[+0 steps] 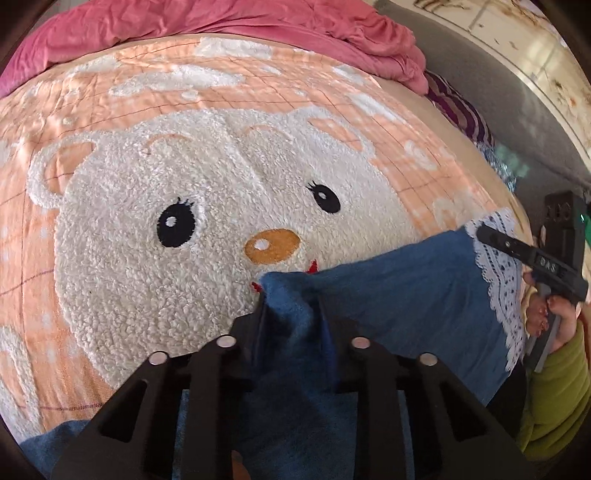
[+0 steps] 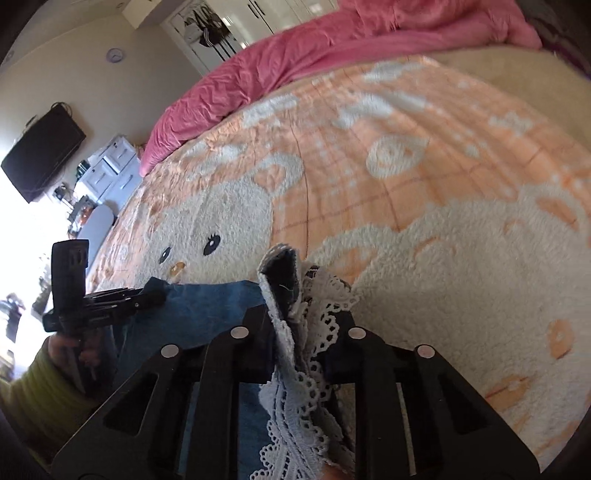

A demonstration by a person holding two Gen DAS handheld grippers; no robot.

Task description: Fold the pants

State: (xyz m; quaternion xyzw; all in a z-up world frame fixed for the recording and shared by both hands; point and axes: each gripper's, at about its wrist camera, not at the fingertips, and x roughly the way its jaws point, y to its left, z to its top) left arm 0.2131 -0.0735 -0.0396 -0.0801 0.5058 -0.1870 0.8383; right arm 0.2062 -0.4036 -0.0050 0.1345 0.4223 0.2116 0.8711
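- A peach blanket (image 1: pixel 258 110) with a big white fleece bear face (image 1: pixel 177 206) fills most of both views; in the right wrist view the bear sits at centre left.
- A crumpled pink duvet (image 1: pixel 229 26) runs along the top of both frames.
- Only the right wrist view shows the room at upper left: a wall-mounted black TV (image 2: pixel 42 151), a white drawer unit (image 2: pixel 110 166) and a round wall clock (image 2: pixel 115 55). Only the left wrist view shows striped purple fabric (image 1: pixel 461 110) at upper right.
- The blue pants (image 1: pixel 399 295) lie across the lower right of the left view, over the bear's mouth, stretched between the two grippers; their white lace hem (image 1: pixel 498 273) runs down the right edge.
- The left gripper (image 1: pixel 291 299) is clamped on a bunched blue corner at lower centre.
- The right gripper (image 2: pixel 306 314) is clamped on the lace hem, which bunches upright between its fingers at lower centre.
- Each view shows the other gripper at its edge, held by a hand (image 1: pixel 554 317) in a green sleeve (image 1: pixel 554 398).
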